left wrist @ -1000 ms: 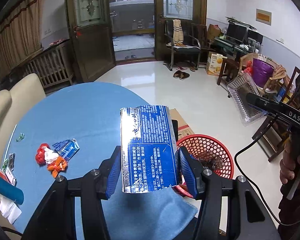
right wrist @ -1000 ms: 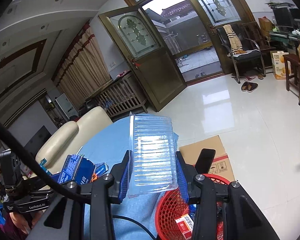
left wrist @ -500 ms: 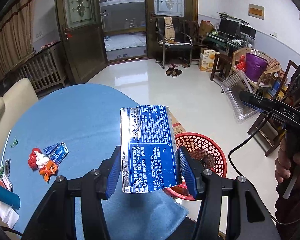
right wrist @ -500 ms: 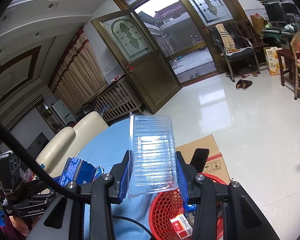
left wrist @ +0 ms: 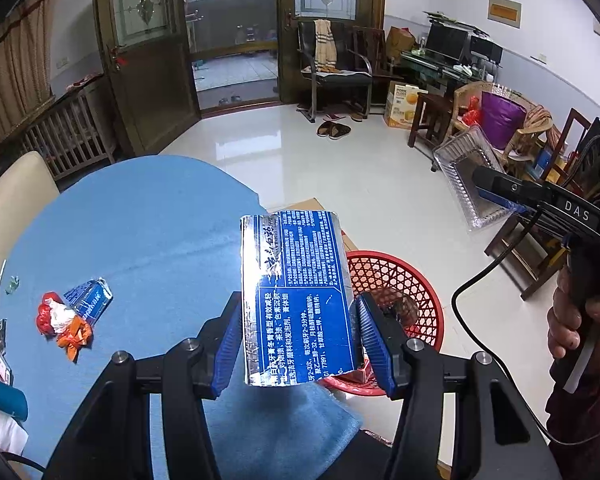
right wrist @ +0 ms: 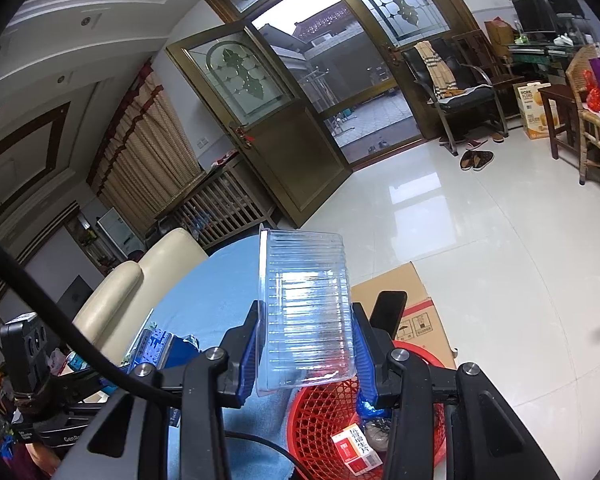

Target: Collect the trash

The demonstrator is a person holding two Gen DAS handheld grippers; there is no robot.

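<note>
**Two pieces of trash held above the basket**

A flattened blue carton (left wrist: 298,300) is clamped upright in the left gripper (left wrist: 298,344) at the blue worktop's (left wrist: 140,220) edge. A clear plastic tray (right wrist: 306,312) is pinched in the right gripper (right wrist: 306,354). The red basket (left wrist: 396,280) is seen on the floor at 3 o'clock of the carton. Crumpled wrappers (left wrist: 68,316) are left at 9 o'clock.

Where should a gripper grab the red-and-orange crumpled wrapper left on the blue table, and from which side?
Take the crumpled wrapper across its bunched white middle, coming from above. It lies low on the blue table, so a level approach would likely push it. Close along the narrow way, clear of the small blue packet against its upper right; whether they touch is unclear.
</note>
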